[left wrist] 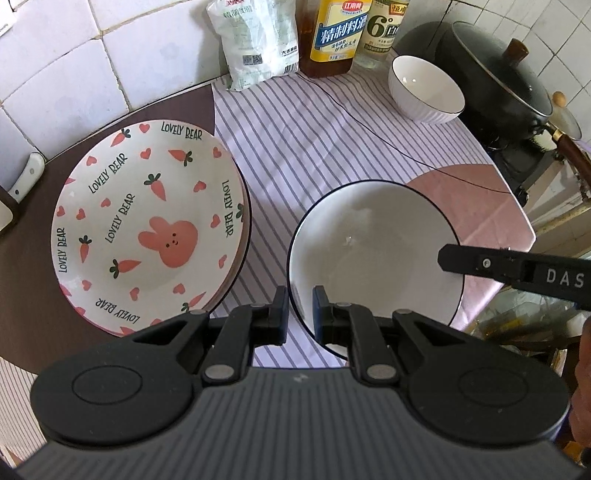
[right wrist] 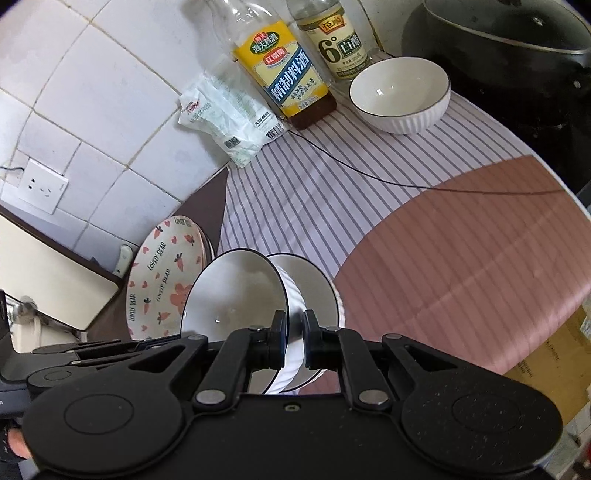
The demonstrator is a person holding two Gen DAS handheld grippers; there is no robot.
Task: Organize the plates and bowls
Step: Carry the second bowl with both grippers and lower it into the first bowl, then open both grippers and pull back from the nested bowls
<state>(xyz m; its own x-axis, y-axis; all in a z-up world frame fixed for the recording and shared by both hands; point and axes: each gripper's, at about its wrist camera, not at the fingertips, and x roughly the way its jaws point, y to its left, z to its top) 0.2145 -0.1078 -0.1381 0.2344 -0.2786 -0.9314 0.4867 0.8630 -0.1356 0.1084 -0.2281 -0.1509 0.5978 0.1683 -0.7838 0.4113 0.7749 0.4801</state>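
Here, both grippers clamp one white, dark-rimmed bowl [left wrist: 373,254] by opposite sides of its rim. My left gripper [left wrist: 300,314] pinches the rim at the bowl's six o'clock in the left wrist view; my right gripper [right wrist: 294,332] bites the ribbed wall and rim, and enters the left view from three o'clock. In the right wrist view the held bowl appears tilted over a second, similar bowl [right wrist: 317,291], seemingly nesting into it, though contact cannot be confirmed. The pair sits over the striped cloth [left wrist: 295,147]. A stack of carrot-print plates [left wrist: 147,221] lies at nine o'clock of the bowl, just beside it; a third bowl [left wrist: 424,88] stands well apart at one o'clock, near the bottles [left wrist: 336,33] and the black pot [left wrist: 498,81].

I judge the bowl stiff, glazed, fairly heavy and chip-prone. The smooth rim may slip between pads, so opposed rim grips suit it best, and lowering should be gentle to avoid ceramic striking ceramic.
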